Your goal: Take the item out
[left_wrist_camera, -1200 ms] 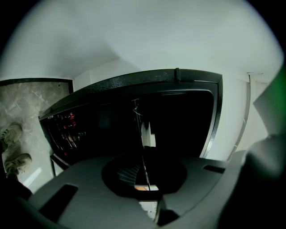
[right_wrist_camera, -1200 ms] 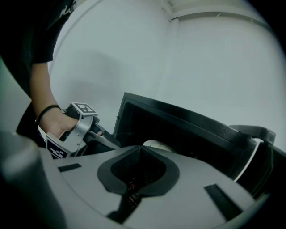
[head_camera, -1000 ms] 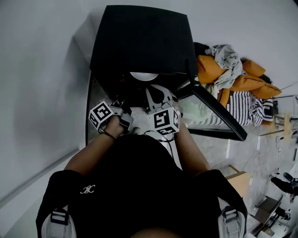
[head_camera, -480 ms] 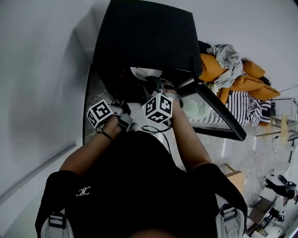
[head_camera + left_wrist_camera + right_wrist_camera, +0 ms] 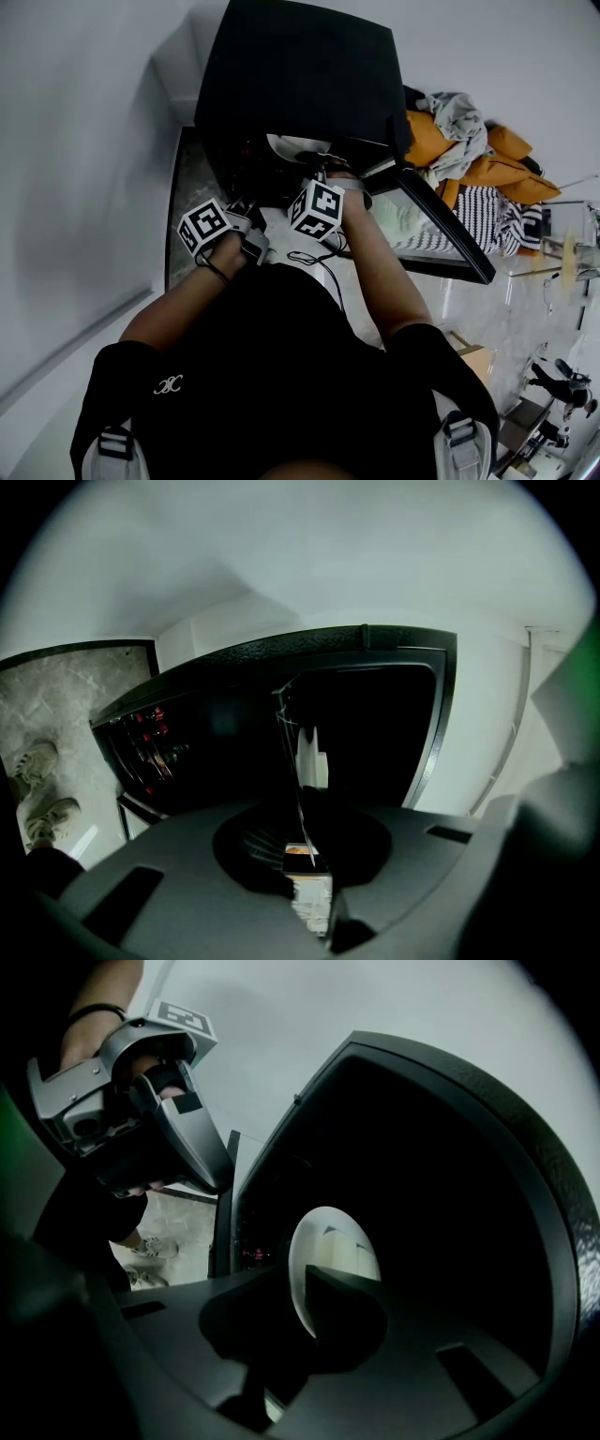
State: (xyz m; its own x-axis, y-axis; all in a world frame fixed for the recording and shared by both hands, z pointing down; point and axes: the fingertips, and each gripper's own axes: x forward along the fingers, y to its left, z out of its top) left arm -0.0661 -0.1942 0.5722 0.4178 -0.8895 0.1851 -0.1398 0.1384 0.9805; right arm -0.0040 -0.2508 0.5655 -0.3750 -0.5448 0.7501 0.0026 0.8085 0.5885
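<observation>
White ceramic, by the look of it: the plate [image 5: 336, 1251] sits inside the dark cavity of the black oven [image 5: 300, 84], just behind the front opening, with the door [image 5: 441, 230] swung out toward 4 o'clock in the head view. We have the right gripper [image 5: 305, 1312] reached into the opening, and its two jaws stand one on each side of the plate's near rim with hardly any gap, so we judge that they are pinching the rim. The left gripper [image 5: 302, 808] hangs outside the cavity at 9 o'clock of the right one, jaws pressed together with nothing between them that we can make out. The step in hand looks like the grip and first pull. To do it well we would want the rim seated deep between the pads, not caught at the tips. We would lift only enough to free the base, then draw straight back toward 6 o'clock in the head view, holding the plate level and clear of the frame and the door. A round plate has no true long axis. In the right gripper view it reads as an oval running 12 to 6 o'clock, its face turned toward 3 o'clock, which we put down to the roll of that gripper. We cannot tell whether anything lies on it.
</observation>
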